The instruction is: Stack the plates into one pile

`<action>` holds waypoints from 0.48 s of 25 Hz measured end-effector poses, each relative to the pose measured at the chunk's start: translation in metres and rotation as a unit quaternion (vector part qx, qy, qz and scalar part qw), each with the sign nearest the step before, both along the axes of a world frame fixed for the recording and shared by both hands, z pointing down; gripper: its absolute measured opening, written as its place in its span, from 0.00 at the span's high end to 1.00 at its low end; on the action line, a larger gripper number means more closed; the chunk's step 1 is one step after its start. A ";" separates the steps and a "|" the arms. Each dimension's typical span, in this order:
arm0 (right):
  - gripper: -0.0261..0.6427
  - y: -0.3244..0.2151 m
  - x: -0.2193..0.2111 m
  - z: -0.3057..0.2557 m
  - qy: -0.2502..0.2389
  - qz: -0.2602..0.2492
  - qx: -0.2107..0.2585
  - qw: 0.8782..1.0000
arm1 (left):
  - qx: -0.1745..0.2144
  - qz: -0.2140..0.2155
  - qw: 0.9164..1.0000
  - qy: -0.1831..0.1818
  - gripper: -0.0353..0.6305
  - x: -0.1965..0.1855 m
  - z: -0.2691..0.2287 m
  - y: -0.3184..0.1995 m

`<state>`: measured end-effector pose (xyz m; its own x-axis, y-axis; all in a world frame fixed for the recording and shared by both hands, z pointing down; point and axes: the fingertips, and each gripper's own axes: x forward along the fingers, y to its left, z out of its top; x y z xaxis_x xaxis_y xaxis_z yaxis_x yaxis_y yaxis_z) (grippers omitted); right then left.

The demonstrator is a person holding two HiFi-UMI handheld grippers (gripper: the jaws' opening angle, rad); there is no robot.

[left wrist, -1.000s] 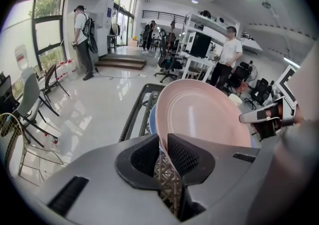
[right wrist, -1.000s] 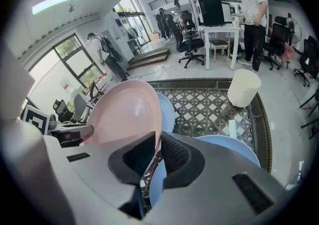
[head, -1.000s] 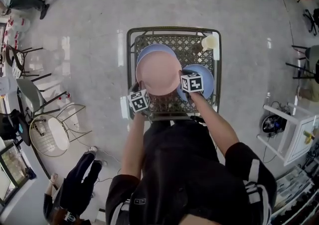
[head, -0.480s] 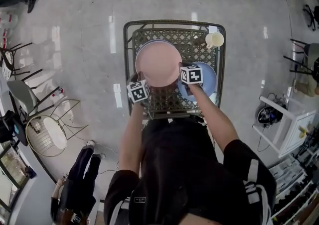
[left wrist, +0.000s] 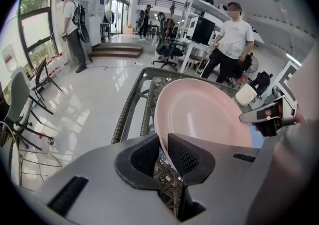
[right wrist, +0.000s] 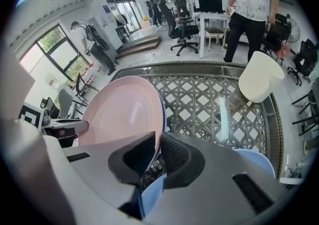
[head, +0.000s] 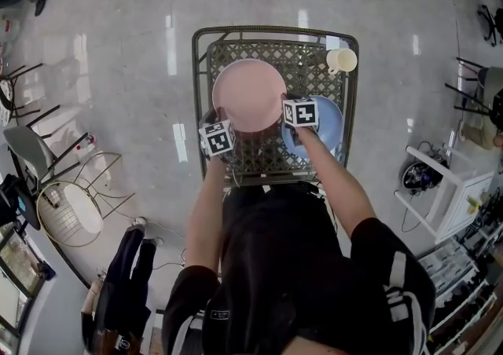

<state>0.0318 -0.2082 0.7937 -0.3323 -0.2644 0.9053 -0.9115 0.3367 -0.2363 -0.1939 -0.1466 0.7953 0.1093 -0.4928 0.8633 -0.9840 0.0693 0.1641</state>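
Left gripper (left wrist: 163,143) pinches plate (left wrist: 204,114), seen close-up.

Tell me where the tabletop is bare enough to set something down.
Bare lattice shows at the far right, between the pink plate and the cup, and along the near rim of the table in front of both plates. The right side is crowded: the blue plate sits there, the cup in the far corner.

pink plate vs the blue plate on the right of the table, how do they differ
Colour: the pink plate is pink, the blue plate light blue. State: the pink plate's rim is clamped by the left gripper and right gripper; the blue plate lies free on the lattice table. Both are round.
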 end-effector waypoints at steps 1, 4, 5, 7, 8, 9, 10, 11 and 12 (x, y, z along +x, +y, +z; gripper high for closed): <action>0.91 0.001 0.000 0.001 0.003 -0.002 -0.002 1.000 | -0.001 0.002 1.000 -0.002 0.85 0.000 0.000 0.000; 0.91 0.001 0.002 0.004 0.010 -0.005 -0.003 1.000 | -0.002 0.007 1.000 -0.006 0.85 0.003 -0.001 -0.001; 0.91 0.001 0.003 0.004 0.012 -0.005 -0.001 1.000 | -0.003 0.006 1.000 -0.008 0.84 0.003 -0.001 -0.001; 0.91 0.001 0.002 0.005 0.016 -0.009 0.004 1.000 | -0.007 0.002 1.000 -0.016 0.84 0.002 0.001 0.000; 0.91 0.001 0.002 0.005 0.018 -0.011 0.007 1.000 | -0.009 0.001 1.000 -0.020 0.84 0.001 0.003 0.001; 0.90 0.000 0.002 0.004 0.019 -0.012 0.011 1.000 | -0.010 0.001 1.000 -0.020 0.83 0.000 0.003 0.002; 0.90 -0.001 0.001 0.003 0.018 -0.013 0.014 1.000 | -0.011 0.001 1.000 -0.019 0.83 0.001 0.003 0.001; 0.89 -0.002 0.001 0.002 0.016 -0.012 0.016 1.000 | -0.011 0.000 1.000 -0.018 0.82 0.001 0.002 0.001; 0.88 -0.004 0.000 0.001 0.013 -0.012 0.017 1.000 | -0.011 -0.001 1.000 -0.019 0.82 0.000 0.002 0.000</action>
<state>0.0318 -0.2117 0.7949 -0.3163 -0.2875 0.9040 -0.9085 0.3660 -0.2015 -0.1942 -0.1470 0.7969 0.0754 -0.4741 0.8772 -0.9893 0.0746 0.1253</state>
